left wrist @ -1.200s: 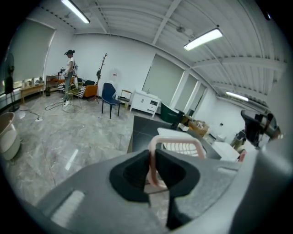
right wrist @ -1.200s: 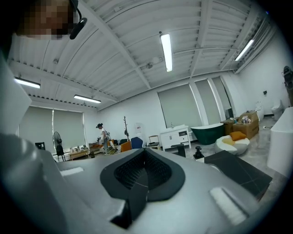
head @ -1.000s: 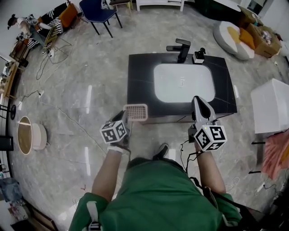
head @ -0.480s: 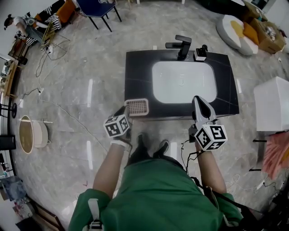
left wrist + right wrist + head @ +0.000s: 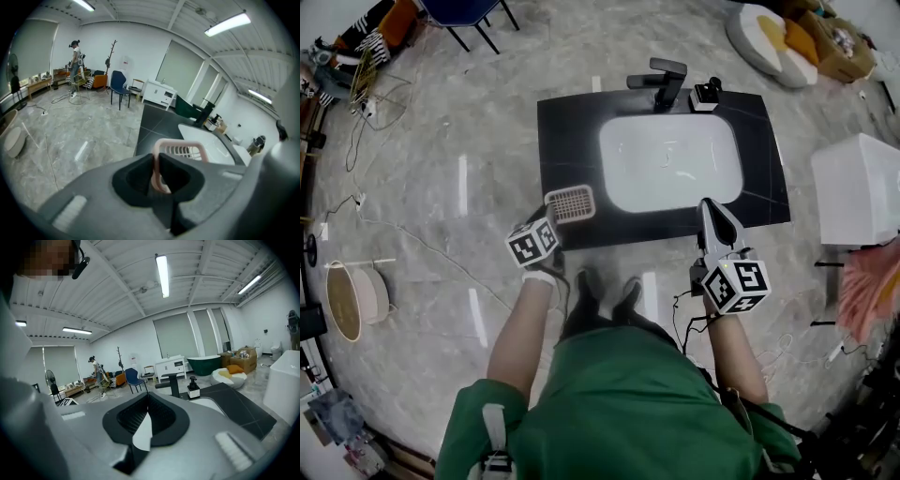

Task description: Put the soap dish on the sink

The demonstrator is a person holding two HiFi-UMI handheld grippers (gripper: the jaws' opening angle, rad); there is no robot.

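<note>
The pink slatted soap dish is held in my left gripper, which is shut on the dish's near rim. It hangs over the front left corner of the dark sink counter. In the left gripper view the dish sticks out past the jaws toward the white basin. My right gripper is shut with nothing in it, over the counter's front right edge. The white basin lies in the counter's middle.
A black faucet and a soap dispenser stand at the counter's back edge. A white cabinet is at the right. Cables trail over the marble floor at the left. A person stands far off.
I have stepped closer to the sink. The left gripper with the soap dish has moved forward from before the counter's edge to over its front left corner.
</note>
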